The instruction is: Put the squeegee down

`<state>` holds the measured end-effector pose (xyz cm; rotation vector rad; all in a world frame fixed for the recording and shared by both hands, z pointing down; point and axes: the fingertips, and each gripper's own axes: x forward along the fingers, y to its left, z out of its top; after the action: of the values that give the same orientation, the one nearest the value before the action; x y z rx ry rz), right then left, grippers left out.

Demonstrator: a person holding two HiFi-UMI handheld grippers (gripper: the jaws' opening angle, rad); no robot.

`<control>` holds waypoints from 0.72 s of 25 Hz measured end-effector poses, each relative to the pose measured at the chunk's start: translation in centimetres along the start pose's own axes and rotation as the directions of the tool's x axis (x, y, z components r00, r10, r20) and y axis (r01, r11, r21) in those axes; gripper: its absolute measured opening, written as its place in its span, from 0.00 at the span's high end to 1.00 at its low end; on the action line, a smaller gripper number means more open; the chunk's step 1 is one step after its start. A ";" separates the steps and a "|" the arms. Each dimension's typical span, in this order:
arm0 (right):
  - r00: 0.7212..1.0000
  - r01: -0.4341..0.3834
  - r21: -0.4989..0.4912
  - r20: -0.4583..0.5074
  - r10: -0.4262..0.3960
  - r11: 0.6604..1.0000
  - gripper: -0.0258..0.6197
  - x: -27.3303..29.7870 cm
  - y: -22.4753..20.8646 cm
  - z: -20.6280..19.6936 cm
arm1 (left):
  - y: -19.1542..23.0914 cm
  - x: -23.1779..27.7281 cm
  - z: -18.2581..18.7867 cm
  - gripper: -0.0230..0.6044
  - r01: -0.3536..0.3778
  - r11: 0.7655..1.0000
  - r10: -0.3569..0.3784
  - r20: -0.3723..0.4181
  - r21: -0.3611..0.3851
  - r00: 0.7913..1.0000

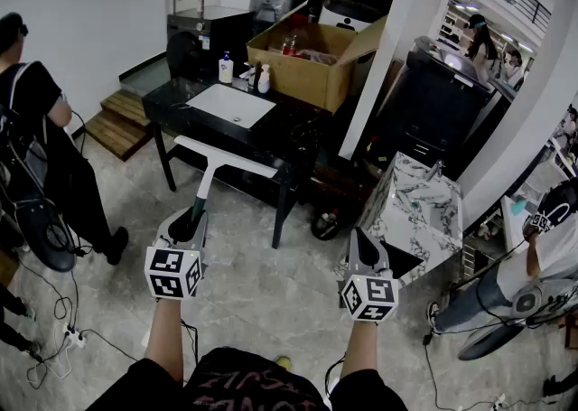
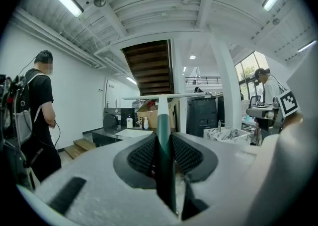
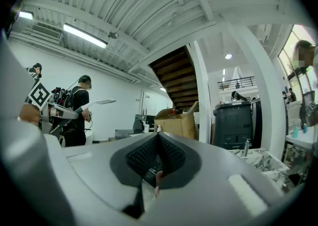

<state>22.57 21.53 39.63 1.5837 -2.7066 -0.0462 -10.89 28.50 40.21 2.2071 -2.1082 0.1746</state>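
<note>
The squeegee (image 1: 206, 185) has a dark green handle and a white blade (image 1: 226, 155) set crosswise at its far end. My left gripper (image 1: 191, 220) is shut on the handle and holds it almost level, pointing at the black table (image 1: 168, 98). In the left gripper view the handle (image 2: 163, 133) runs straight out between the pads, with the blade (image 2: 171, 96) level beyond. My right gripper (image 1: 361, 244) hangs in the air to the right, shut, with nothing in it; its pads (image 3: 149, 154) meet. The right gripper view shows the squeegee (image 3: 98, 103) far left.
The black table carries a white basin (image 1: 230, 105), bottles (image 1: 226, 68) and a cardboard box (image 1: 312, 64). A marble sink block (image 1: 417, 206) stands to the right and a white pillar (image 1: 388, 48) behind it. A person (image 1: 41, 134) stands at the left; cables (image 1: 54, 337) lie on the floor.
</note>
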 end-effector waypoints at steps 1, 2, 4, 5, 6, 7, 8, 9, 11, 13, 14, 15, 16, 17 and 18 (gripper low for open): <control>1.000 0.000 -0.001 0.001 0.000 1.000 0.94 0.0 0.0 0.1 | -0.1 0.0 0.0 0.80 0.001 1.000 -0.001 -0.001 0.000 1.000; 1.000 0.001 -0.002 0.002 -0.001 1.000 0.94 0.1 -0.1 0.2 | -0.1 0.0 0.0 0.80 0.002 1.000 -0.002 -0.002 0.000 1.000; 1.000 0.001 -0.004 0.004 -0.001 1.000 0.94 0.1 -0.1 0.3 | -0.2 0.0 -0.1 0.80 0.004 1.000 -0.004 -0.004 0.001 1.000; 1.000 0.002 -0.004 0.005 -0.002 1.000 0.94 0.2 -0.1 0.3 | -0.1 0.0 -0.1 0.80 0.004 1.000 -0.004 -0.004 0.001 1.000; 1.000 0.002 -0.003 0.005 -0.002 1.000 0.94 0.2 -0.1 0.3 | -0.1 0.1 -0.2 0.80 0.004 1.000 -0.004 -0.005 0.000 1.000; 1.000 0.002 -0.002 0.005 -0.002 1.000 0.94 0.3 -0.1 0.3 | -0.1 0.1 -0.2 0.80 0.003 1.000 -0.003 -0.007 0.000 1.000; 1.000 0.002 -0.002 0.004 -0.002 1.000 0.94 0.3 -0.1 0.2 | 0.0 0.1 -0.2 0.80 0.003 1.000 -0.003 -0.008 0.000 1.000; 1.000 0.002 -0.002 0.002 -0.002 1.000 0.94 0.3 -0.2 0.2 | 0.0 0.2 -0.2 0.80 0.002 1.000 -0.002 -0.009 0.000 1.000; 1.000 0.000 0.003 0.005 0.000 1.000 0.94 0.3 -0.2 0.1 | -0.1 0.2 -0.3 0.80 0.001 1.000 -0.001 -0.011 0.000 1.000; 1.000 -0.007 0.007 0.016 0.007 1.000 0.94 0.3 0.0 0.2 | 0.0 0.1 -0.3 0.80 0.000 1.000 0.000 -0.011 -0.001 1.000; 1.000 -0.011 0.006 0.020 0.011 1.000 0.94 0.2 0.1 0.2 | 0.0 0.1 -0.3 0.80 0.000 1.000 0.000 -0.011 -0.002 1.000; 1.000 -0.014 0.004 0.021 0.014 1.000 0.94 0.2 0.3 0.2 | 0.1 0.0 -0.4 0.80 0.000 1.000 0.000 -0.010 -0.003 1.000; 1.000 -0.016 0.002 0.019 0.016 1.000 0.94 0.2 0.4 0.1 | 0.2 0.0 -0.5 0.80 0.000 1.000 0.000 -0.009 -0.003 1.000; 1.000 -0.016 0.000 0.017 0.016 1.000 0.94 0.2 0.5 0.0 | 0.2 0.0 -0.6 0.80 0.001 1.000 -0.001 -0.010 -0.003 1.000; 1.000 -0.015 0.000 0.016 0.015 1.000 0.94 0.1 0.5 -0.1 | 0.2 -0.1 -0.7 0.80 0.002 1.000 -0.002 -0.011 -0.002 1.000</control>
<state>22.03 21.68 39.73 1.5699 -2.7309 -0.0587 -11.10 28.64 40.88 2.2021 -2.0988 0.1842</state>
